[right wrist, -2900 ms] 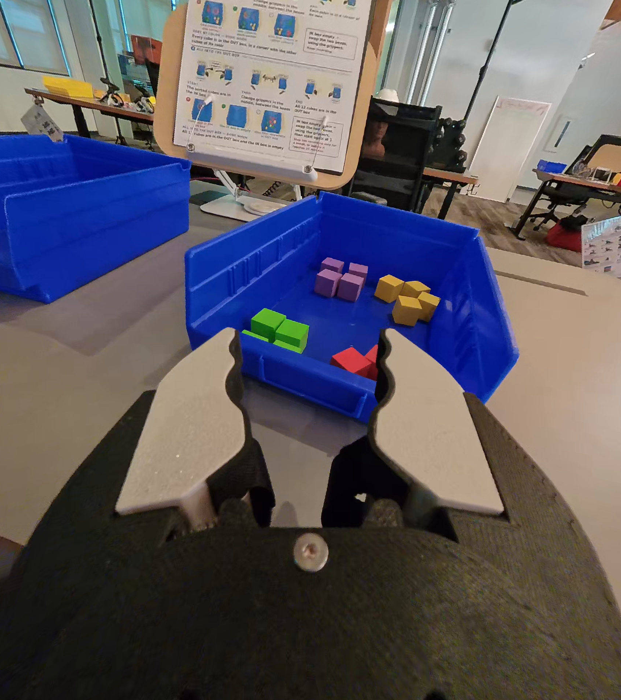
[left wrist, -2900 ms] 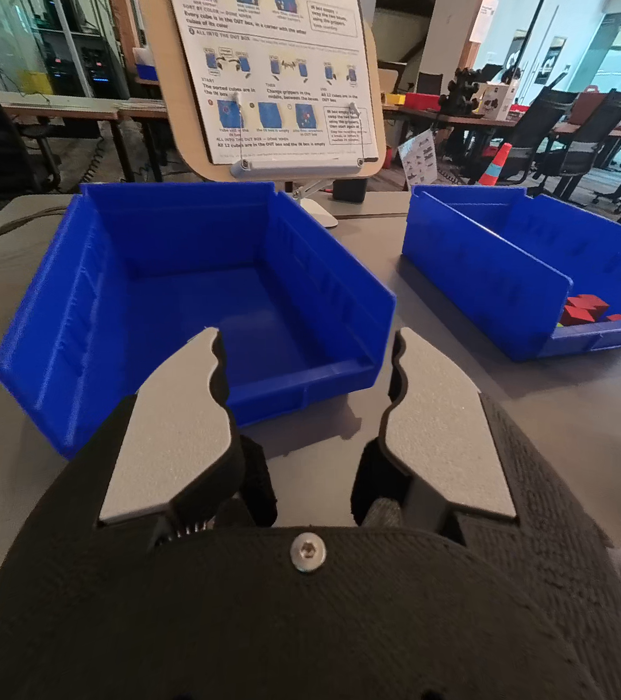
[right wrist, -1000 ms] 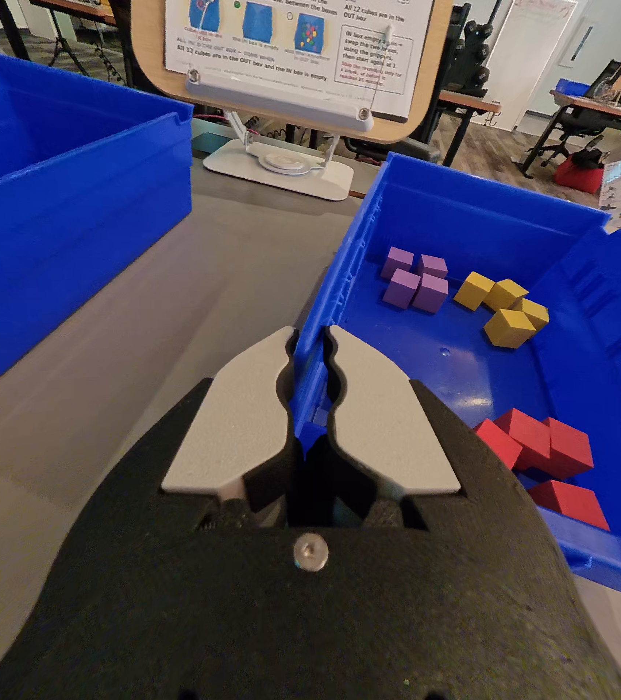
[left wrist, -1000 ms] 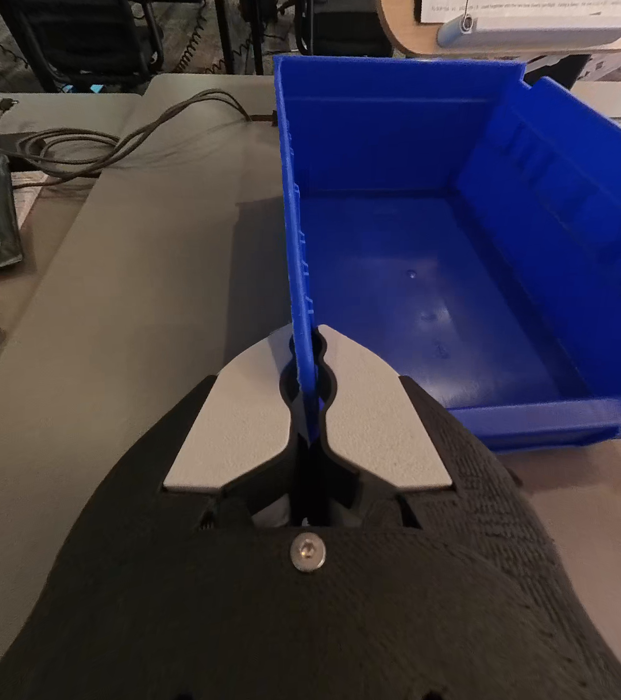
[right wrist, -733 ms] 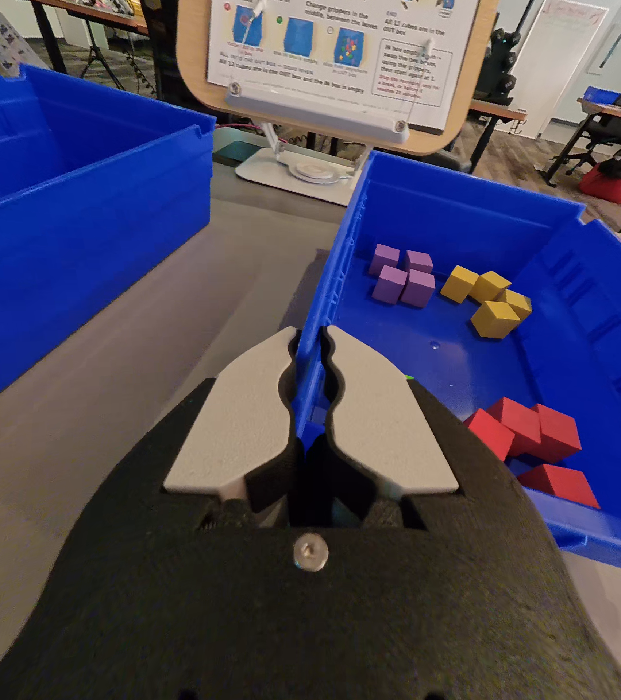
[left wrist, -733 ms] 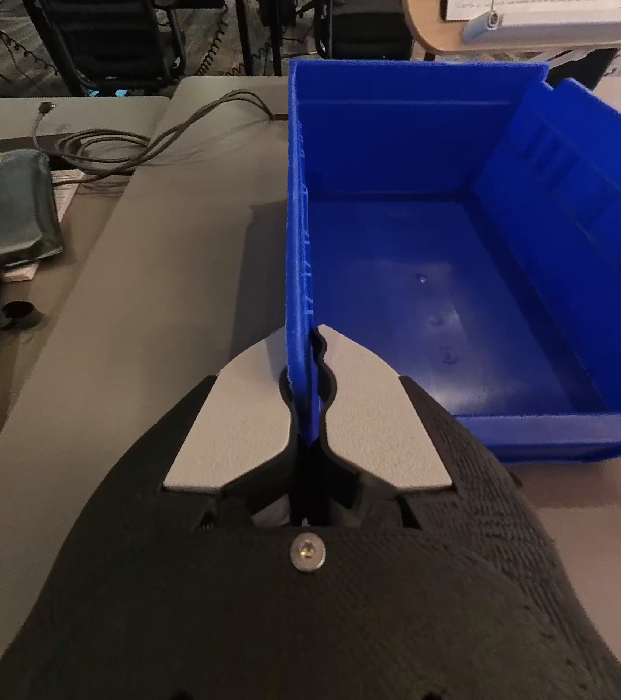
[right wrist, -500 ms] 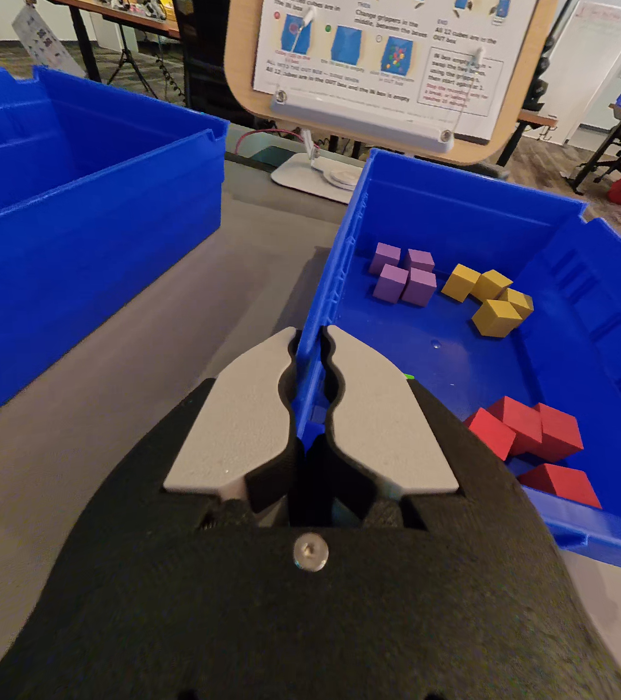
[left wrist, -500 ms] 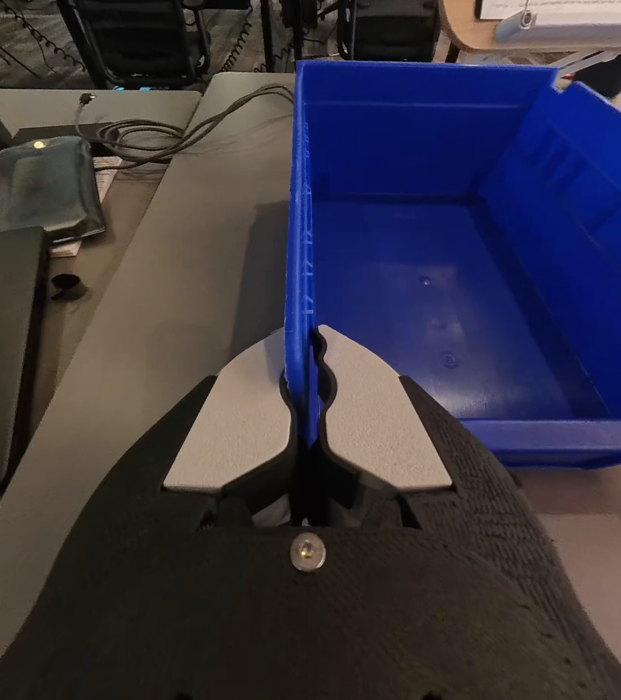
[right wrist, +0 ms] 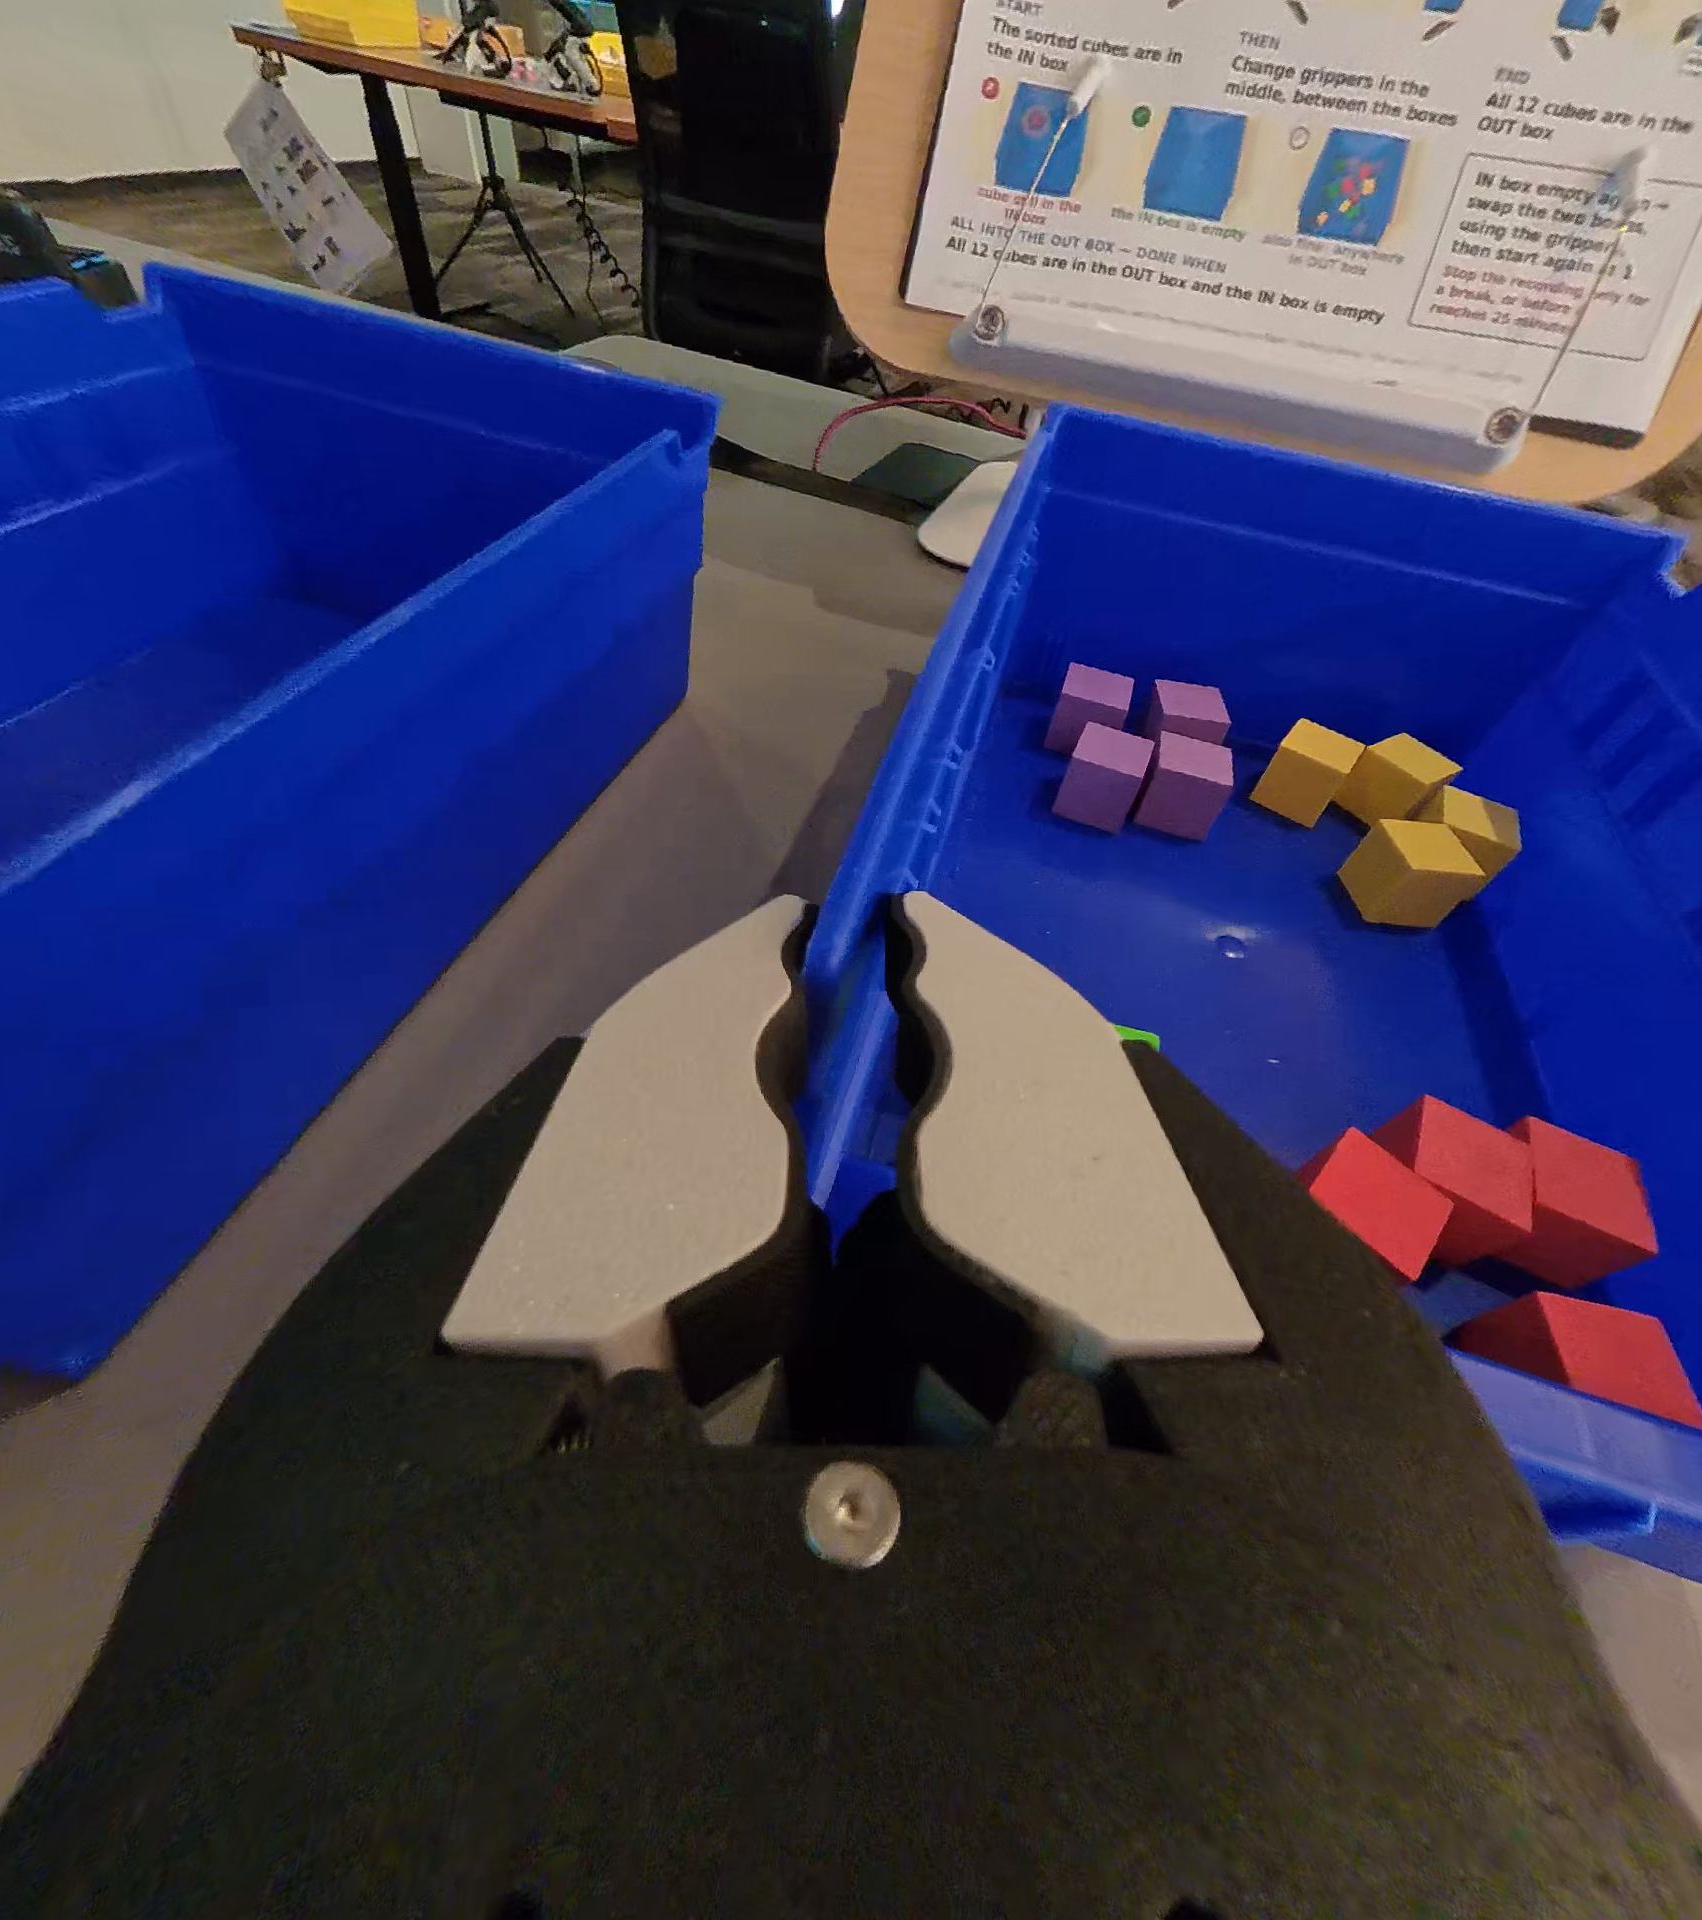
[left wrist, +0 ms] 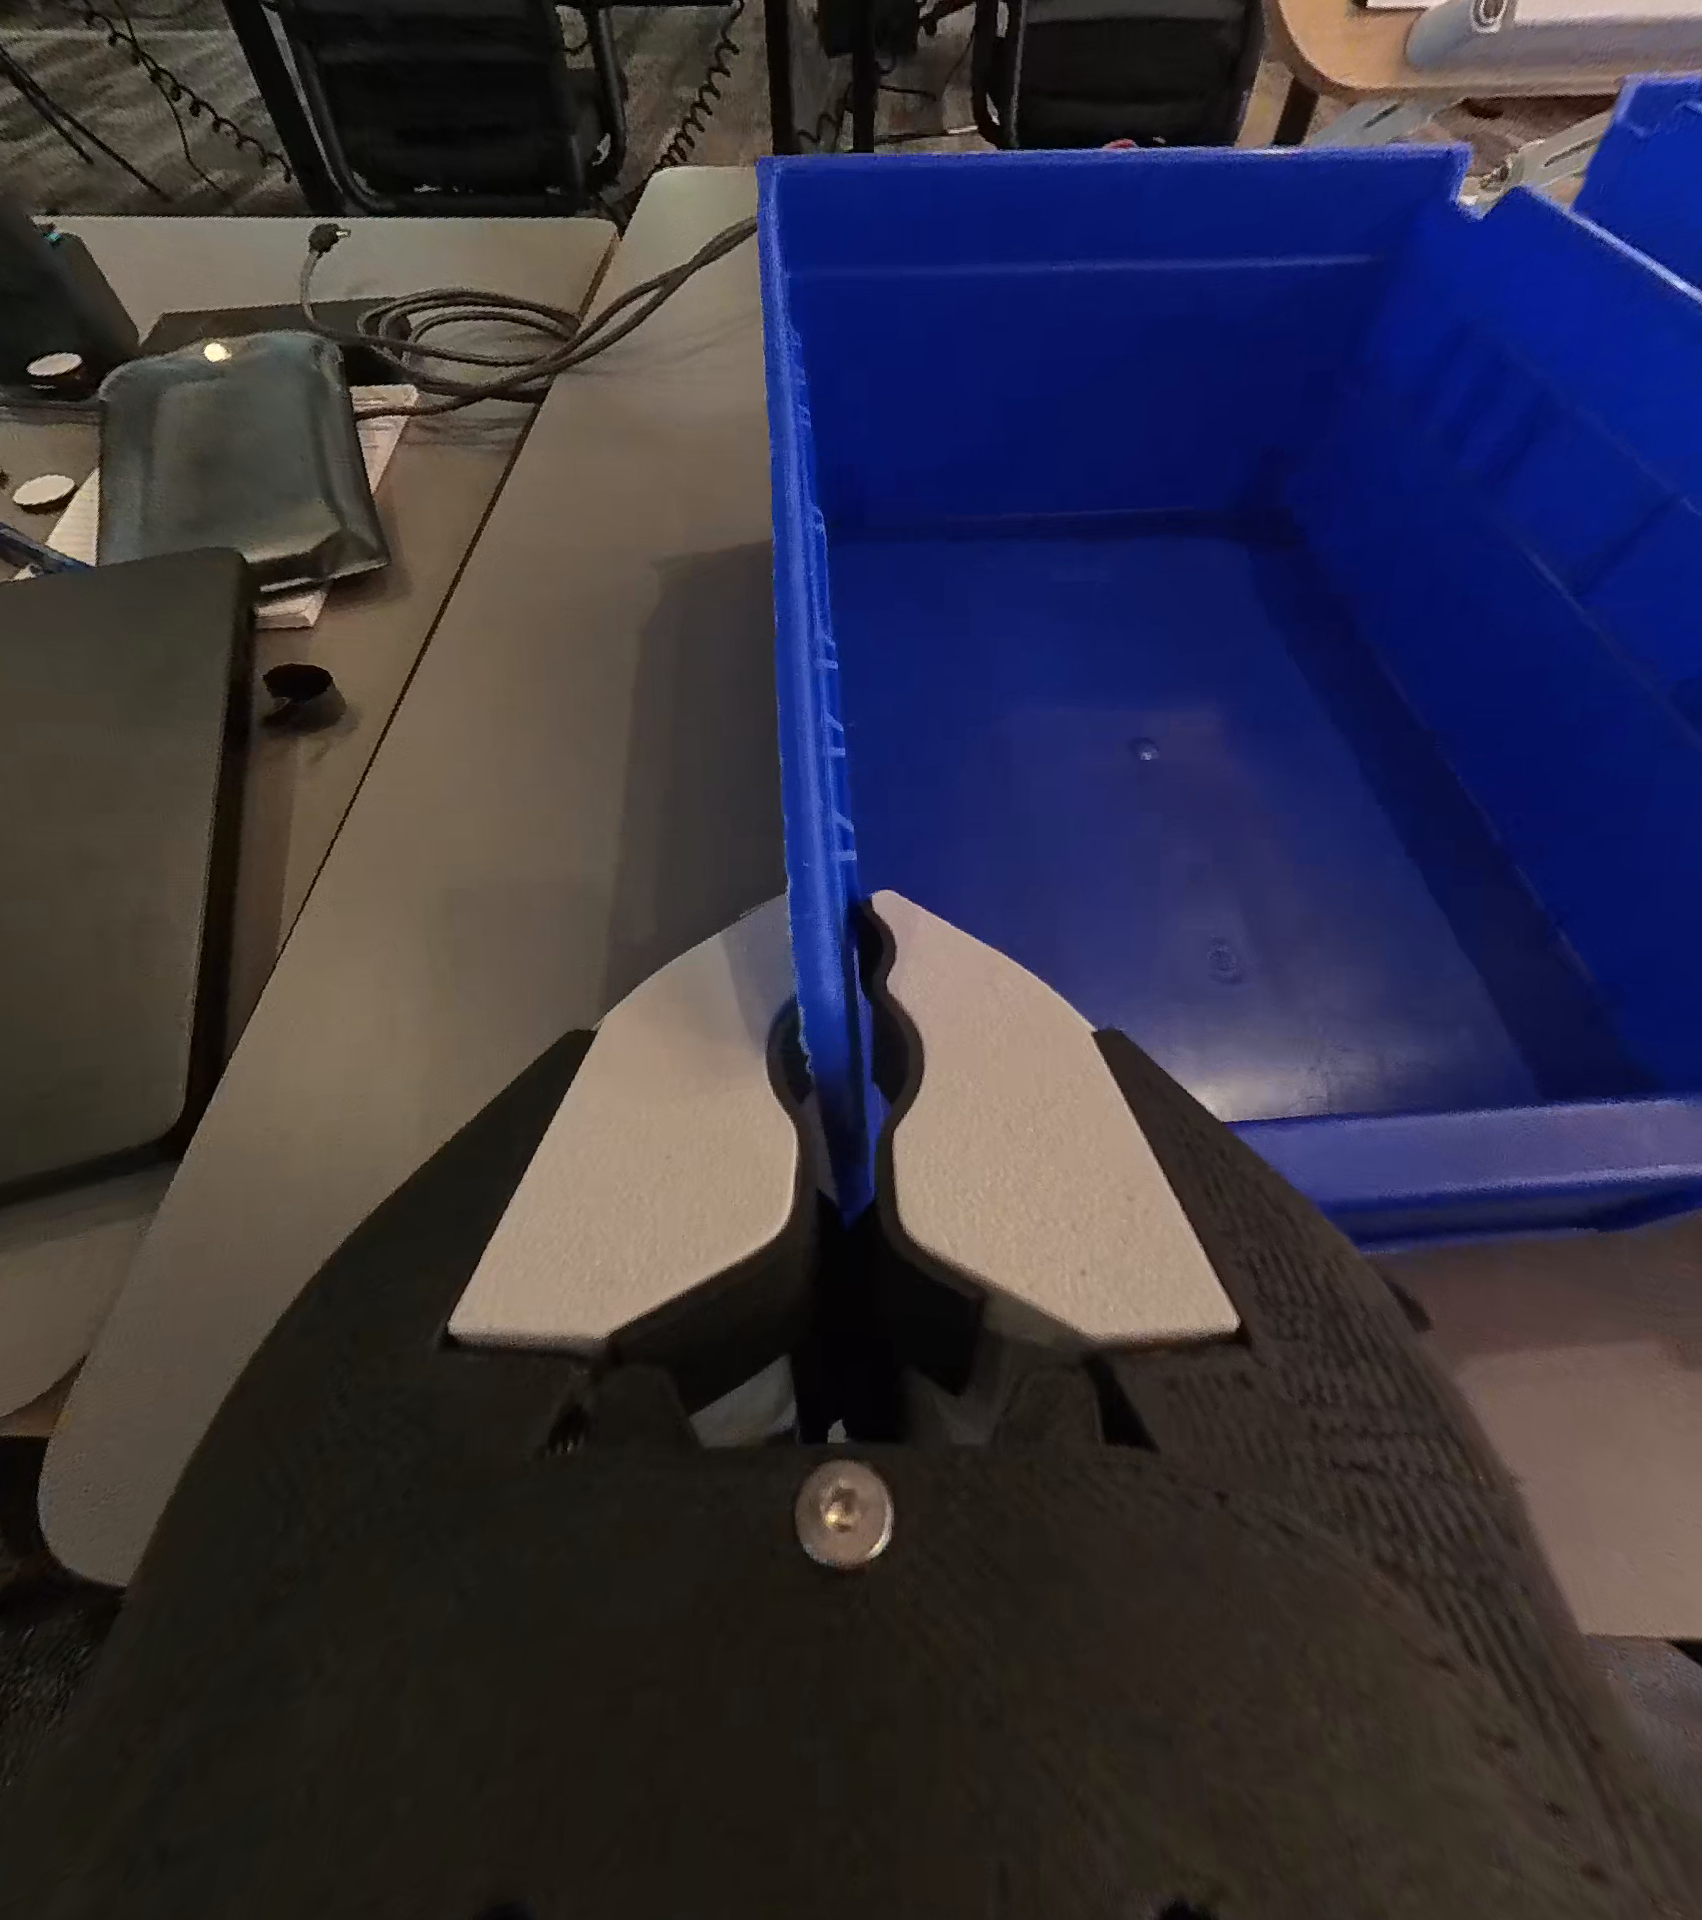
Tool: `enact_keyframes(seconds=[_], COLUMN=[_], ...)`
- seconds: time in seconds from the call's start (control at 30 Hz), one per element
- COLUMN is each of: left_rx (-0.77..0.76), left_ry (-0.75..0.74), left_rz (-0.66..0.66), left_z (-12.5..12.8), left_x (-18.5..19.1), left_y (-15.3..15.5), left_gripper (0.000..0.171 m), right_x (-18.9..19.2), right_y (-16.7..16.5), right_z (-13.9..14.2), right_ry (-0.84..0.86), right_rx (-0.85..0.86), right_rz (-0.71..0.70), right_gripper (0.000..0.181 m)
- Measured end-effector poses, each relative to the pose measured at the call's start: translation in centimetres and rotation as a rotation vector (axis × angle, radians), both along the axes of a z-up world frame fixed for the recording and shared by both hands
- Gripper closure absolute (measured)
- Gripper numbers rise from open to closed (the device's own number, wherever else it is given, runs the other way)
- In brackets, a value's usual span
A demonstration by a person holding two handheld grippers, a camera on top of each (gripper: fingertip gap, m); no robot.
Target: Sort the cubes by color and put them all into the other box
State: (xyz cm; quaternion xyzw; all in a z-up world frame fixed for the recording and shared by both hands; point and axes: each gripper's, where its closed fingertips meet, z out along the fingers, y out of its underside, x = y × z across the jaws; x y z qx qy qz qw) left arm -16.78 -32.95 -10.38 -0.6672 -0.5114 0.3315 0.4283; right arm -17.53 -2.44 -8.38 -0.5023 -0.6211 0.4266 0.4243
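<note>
My left gripper [left wrist: 831,935] is shut on the left side wall of an empty blue bin [left wrist: 1086,343], near its front corner. My right gripper [right wrist: 847,925] is shut on the left side wall of a second blue bin [right wrist: 1294,540]. That bin holds several purple cubes [right wrist: 1138,764], several yellow cubes [right wrist: 1398,821] and red cubes [right wrist: 1491,1195]; a sliver of a green cube [right wrist: 1138,1037] shows beside my right finger. The empty bin also shows at the left of the right wrist view [right wrist: 307,790].
Both bins sit on a grey table [left wrist: 535,831]. A wooden board with an instruction sheet [right wrist: 1294,208] stands behind the bins. On a side table to the left lie a dark laptop [left wrist: 47,883], a dark pouch [left wrist: 234,457], cables [left wrist: 473,332] and a pen.
Both grippers went from open in front of the bins to shut on each bin's left wall. In the last second both bins have shifted to the right with the grippers.
</note>
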Motion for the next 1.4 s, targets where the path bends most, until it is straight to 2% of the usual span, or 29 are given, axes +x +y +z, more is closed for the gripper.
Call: enact_keyframes(seconds=[0.13, 0.2, 0.23, 0.37, 0.47, 0.57, 0.63, 0.77, 0.83, 0.87, 1.0, 1.17, 1.27, 1.4], left_rx=[0.011, 0.043, 0.068, 0.13, 0.13, 0.147, 0.136, 0.108, 0.105, 0.107, 0.104, 0.096, 0.09, 0.041], left_ry=[0.006, 0.016, 0.037, 0.07, 0.137, 0.205, 0.231, 0.262, 0.27, 0.274, 0.285, 0.28, 0.275, 0.285], left_rz=[0.005, -0.001, -0.009, -0.015, 0.006, -0.009, -0.034, -0.082, -0.092, -0.095, -0.091, -0.116, -0.157, -0.22], left_z=[0.0, 0.2, 0.6, 2.4, 4.5, 7.2, 8.8, 11.0, 11.6, 11.8, 12.4, 13.2, 14.1, 15.5], left_x=[0.4, 0.7, 0.8, 1.0, 1.1, 1.2, 1.2, 1.4, 1.6, 1.8, 2.3, 2.1, 1.3, -0.5], left_y=[0.2, 0.4, 0.5, 0.7, 0.2, 0.5, 1.0, 1.3, 0.9, 0.7, -0.7, -1.0, 0.7, 5.1], left_gripper=[0.167, 0.166, 0.165, 0.139, 0.126, 0.12, 0.119, 0.117, 0.118, 0.118, 0.118, 0.12, 0.12, 0.112], right_x=[-0.1, 0.5, 0.9, 3.6, 6.7, 8.4, 8.2, 6.7, 5.9, 5.7, 5.7, 7.8, 9.3, 11.2], right_y=[-0.6, -0.5, -0.2, -0.3, -2.9, -7.2, -9.5, -11.4, -11.6, -11.8, -10.7, -7.7, -5.1, -2.0], right_z=[0.1, 1.2, 1.8, 2.8, 2.5, 2.2, 1.9, 0.3, -0.7, -1.0, -1.0, -1.1, -1.2, -1.3], right_ry=[0.0, 0.054, 0.079, 0.08, 0.065, 0.072, 0.078, 0.02, -0.019, -0.032, -0.031, -0.082, -0.117, -0.152], right_rx=[-0.026, -0.036, -0.024, -0.035, -0.069, -0.062, -0.035, -0.069, -0.078, -0.077, -0.046, 0.006, 0.015, 0.035], right_rz=[0.038, 0.062, 0.062, 0.088, 0.152, 0.22, 0.236, 0.224, 0.206, 0.223, 0.211, 0.295, 0.355, 0.422], right_gripper=[0.165, 0.139, 0.134, 0.125, 0.127, 0.136, 0.138, 0.142, 0.15, 0.163, 0.168, 0.171, 0.173, 0.174])
